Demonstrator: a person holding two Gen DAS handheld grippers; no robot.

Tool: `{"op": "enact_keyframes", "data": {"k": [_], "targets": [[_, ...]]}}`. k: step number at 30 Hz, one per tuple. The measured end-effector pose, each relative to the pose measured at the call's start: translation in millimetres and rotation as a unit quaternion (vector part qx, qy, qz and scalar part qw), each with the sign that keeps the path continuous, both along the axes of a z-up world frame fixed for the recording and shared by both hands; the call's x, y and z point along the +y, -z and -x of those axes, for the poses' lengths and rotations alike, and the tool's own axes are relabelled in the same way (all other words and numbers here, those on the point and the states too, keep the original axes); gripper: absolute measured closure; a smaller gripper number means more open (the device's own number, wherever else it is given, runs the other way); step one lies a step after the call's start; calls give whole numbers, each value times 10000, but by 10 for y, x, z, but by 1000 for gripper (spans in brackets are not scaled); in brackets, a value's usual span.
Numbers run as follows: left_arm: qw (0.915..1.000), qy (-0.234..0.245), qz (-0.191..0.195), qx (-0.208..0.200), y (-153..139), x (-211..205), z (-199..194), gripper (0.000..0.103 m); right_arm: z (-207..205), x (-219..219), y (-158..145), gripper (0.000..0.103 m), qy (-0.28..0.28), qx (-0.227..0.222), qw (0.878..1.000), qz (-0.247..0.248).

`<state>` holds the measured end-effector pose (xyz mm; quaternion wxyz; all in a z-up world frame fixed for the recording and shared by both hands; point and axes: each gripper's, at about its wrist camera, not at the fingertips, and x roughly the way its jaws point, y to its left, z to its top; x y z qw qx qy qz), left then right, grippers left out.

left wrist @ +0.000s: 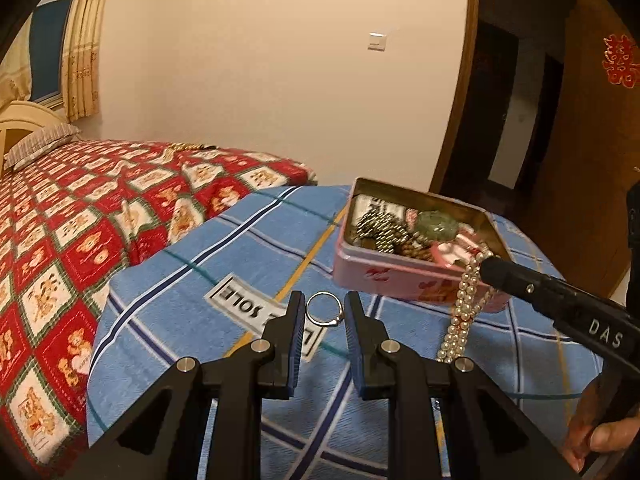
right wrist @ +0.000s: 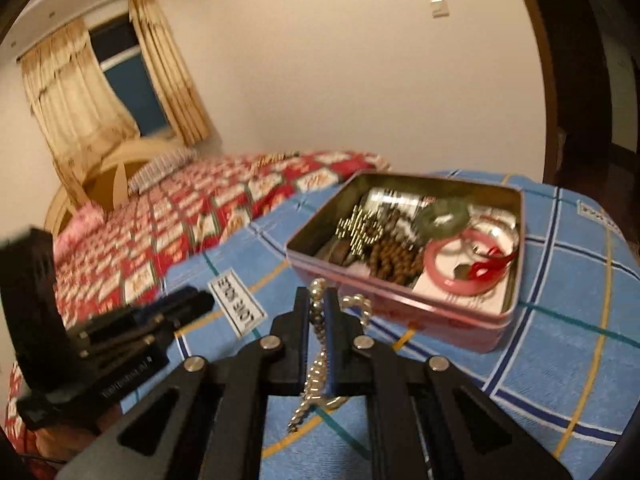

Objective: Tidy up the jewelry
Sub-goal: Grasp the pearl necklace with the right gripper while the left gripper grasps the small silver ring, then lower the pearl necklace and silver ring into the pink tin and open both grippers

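My right gripper [right wrist: 318, 312] is clamped tight on the pearl necklace [left wrist: 464, 304], dangling just in front of the pink tin [left wrist: 400, 276]. Left gripper [left wrist: 322, 312] sits slightly open around the ring [left wrist: 324, 308] (not touching) on the blue towel [left wrist: 208, 248].

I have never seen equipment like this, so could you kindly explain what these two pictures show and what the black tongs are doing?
There is no robot here: a person holds a two-fingered clamp in each hand, and each carries a wide-angle camera that looks along its fingers. One picture comes from the left tool, the other from the right.

Both look at a blue checked towel spread over a bed. On it stand a pink tin full of bracelets and beads, and a silver ring.

The right hand-held gripper is clamped on a pearl necklace, which hangs from it beside the tin. The left hand-held gripper holds nothing; its fingers stand apart on either side of the ring.
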<state>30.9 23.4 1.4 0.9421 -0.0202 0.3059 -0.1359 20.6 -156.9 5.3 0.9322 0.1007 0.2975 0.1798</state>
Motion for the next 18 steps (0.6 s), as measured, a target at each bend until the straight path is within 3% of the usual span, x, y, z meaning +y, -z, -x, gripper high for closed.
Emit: {"op": "enact_keyframes", "data": {"k": [13,18], "targets": [[9943,735,275,-720,-417,-535,-276,83,-286,-675,-512,93,940,-647,9920,-544],[9939,791,238,-737,-407,-613,-452,83,-498,-859,-446,93,1123,-539,9891,-787]]}}
